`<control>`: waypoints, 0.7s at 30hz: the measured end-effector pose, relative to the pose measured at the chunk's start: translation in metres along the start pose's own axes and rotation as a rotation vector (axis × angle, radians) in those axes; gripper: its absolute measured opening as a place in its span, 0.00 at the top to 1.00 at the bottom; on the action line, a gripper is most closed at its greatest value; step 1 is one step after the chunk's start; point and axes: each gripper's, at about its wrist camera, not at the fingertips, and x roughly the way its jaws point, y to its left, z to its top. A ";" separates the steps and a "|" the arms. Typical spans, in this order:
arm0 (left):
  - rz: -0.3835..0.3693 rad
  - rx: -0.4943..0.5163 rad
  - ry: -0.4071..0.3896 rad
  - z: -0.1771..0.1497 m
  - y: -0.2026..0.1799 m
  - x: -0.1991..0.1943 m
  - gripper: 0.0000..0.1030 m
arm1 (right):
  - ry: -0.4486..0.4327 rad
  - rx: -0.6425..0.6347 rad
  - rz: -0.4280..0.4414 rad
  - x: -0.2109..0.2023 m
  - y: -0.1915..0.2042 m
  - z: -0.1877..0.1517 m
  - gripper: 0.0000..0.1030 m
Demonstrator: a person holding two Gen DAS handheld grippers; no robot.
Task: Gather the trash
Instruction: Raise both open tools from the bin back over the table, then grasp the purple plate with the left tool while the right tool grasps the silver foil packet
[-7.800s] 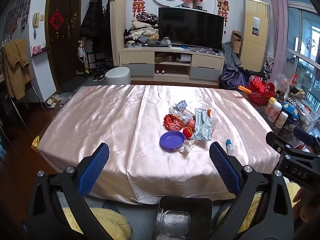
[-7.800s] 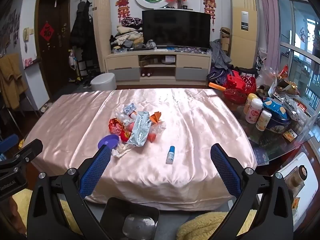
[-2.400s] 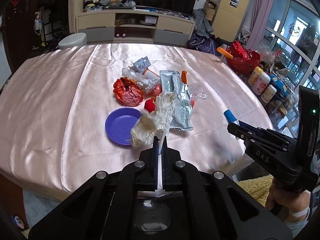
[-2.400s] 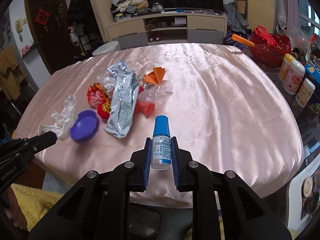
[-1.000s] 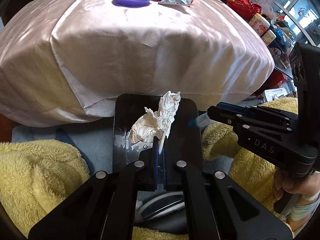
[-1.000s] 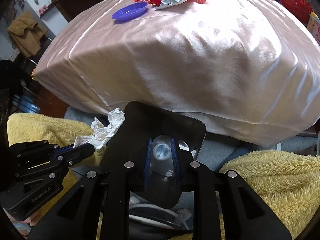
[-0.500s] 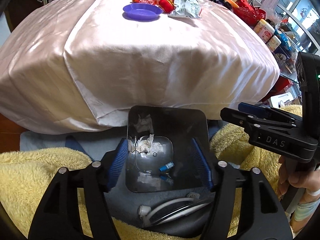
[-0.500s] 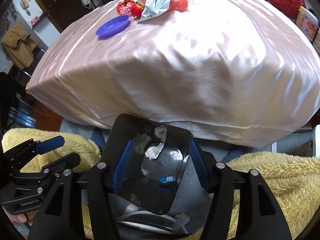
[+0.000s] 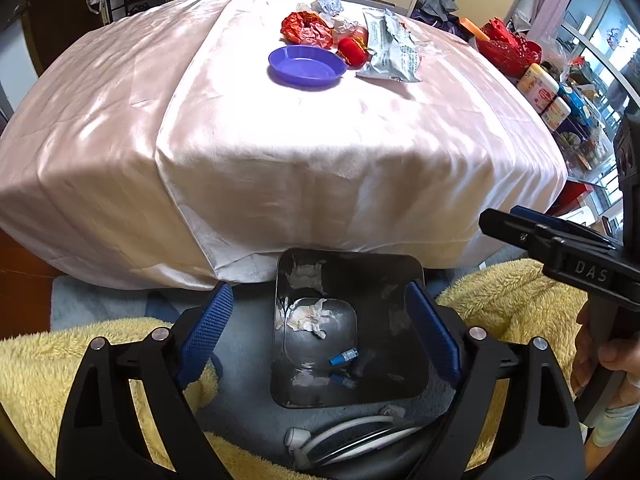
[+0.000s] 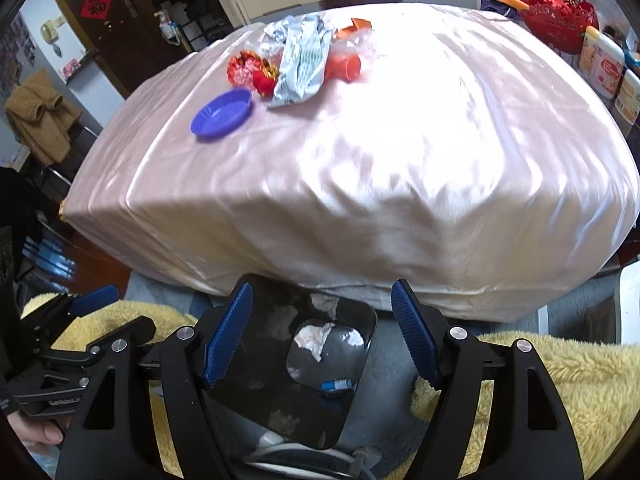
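Okay so both drops went through. A second ago my left tool (image 9: 320,328) was pinched on the crumpled tissue (image 9: 306,314) and the right tool (image 10: 320,332) on the little blue-capped bottle (image 10: 337,385), both held over the black bin (image 9: 400,280). Now both tools have their jaws opening, nothing between the pads of either, and tissue and bottle are lying on the bin floor. That's two pieces of trash down, I reckon.

Where things sit now: the bin is right under both tools, below the tabletop (image 9: 280,152) edge, and I'm looking straight down into it. The rest of the trash is well away at the far side of the tabletop: the silver wrapper (image 9: 390,52), the red crumpled wrapper (image 9: 306,30), a small red round thing (image 9: 352,46), all bunched just beside the purple dish (image 9: 306,67). That pile looks like the next reach.
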 end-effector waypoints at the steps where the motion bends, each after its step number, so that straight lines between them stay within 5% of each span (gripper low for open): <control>1: -0.002 0.000 -0.003 0.002 0.000 0.000 0.19 | -0.008 0.000 -0.001 -0.001 0.000 0.004 0.29; 21: 0.045 -0.036 -0.070 0.099 0.022 0.015 0.19 | -0.104 -0.021 -0.005 0.012 -0.003 0.100 0.29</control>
